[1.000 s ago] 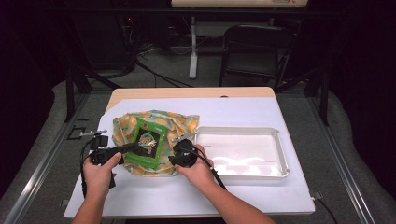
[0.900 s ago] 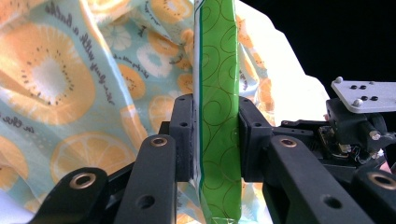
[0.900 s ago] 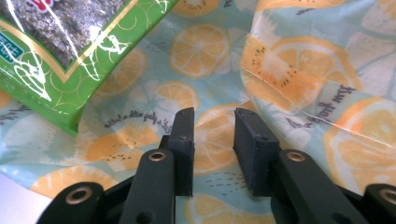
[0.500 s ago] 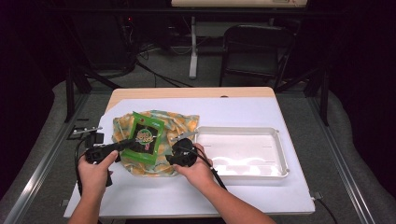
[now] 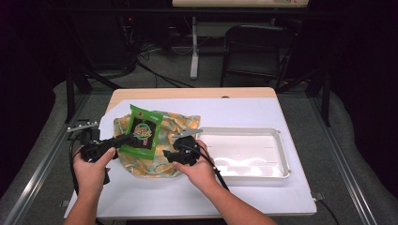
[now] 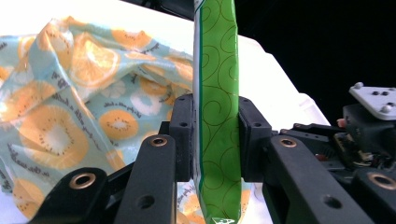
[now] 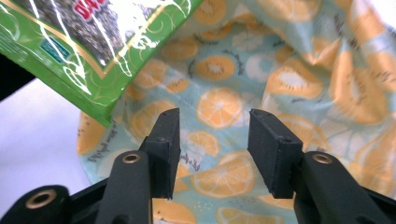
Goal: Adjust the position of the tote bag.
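Observation:
A green snack packet stands tilted up over a cloth bag printed with orange and kiwi slices. My left gripper is shut on the packet's lower left edge. In the left gripper view both pads press on the packet, which rises edge-on between them above the cloth bag. My right gripper hovers at the bag's right side. Its jaws have just been opening. In the right gripper view my right gripper stands open over the cloth bag with nothing between its pads, and the packet is at the upper left.
A white tray lies to the right of the bag on the white table cover. A small metal bracket sits at the table's left edge. A dark chair and cables stand on the floor beyond the table.
The left gripper has lifted the packet from lying low on the bag to standing up above it. Both hands have risen a little, and the right jaws have spread.

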`<state>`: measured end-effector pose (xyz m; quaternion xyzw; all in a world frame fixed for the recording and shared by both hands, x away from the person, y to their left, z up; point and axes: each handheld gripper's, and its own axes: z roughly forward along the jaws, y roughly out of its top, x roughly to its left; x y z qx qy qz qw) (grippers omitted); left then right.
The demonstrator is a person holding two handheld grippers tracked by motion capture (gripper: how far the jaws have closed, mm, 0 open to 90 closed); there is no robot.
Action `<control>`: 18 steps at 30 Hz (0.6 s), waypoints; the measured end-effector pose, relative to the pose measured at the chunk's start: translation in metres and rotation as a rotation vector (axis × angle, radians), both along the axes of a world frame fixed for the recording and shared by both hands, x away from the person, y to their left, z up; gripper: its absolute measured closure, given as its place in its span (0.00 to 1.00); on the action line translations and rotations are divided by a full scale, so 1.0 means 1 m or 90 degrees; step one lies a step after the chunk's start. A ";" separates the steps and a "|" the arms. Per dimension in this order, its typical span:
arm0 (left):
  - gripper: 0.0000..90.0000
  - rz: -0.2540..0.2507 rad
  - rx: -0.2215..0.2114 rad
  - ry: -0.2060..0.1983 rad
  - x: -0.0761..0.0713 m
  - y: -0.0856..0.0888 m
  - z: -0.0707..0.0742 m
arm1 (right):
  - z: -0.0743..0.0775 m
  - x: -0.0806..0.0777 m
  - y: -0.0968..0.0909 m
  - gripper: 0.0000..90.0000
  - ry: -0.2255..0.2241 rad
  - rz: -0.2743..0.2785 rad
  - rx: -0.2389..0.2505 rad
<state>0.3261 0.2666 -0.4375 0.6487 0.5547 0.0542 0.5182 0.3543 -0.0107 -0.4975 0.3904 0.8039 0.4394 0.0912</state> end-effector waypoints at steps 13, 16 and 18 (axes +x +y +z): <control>0.80 -0.008 -0.003 -0.021 0.005 -0.011 0.003 | 0.014 -0.004 -0.018 0.60 -0.035 0.025 0.022; 0.80 -0.013 -0.002 -0.022 0.008 -0.017 0.003 | 0.014 -0.002 -0.025 0.61 -0.031 0.018 0.029; 0.80 -0.019 0.000 -0.024 0.009 -0.021 0.003 | 0.013 -0.001 -0.031 0.61 -0.025 0.008 0.031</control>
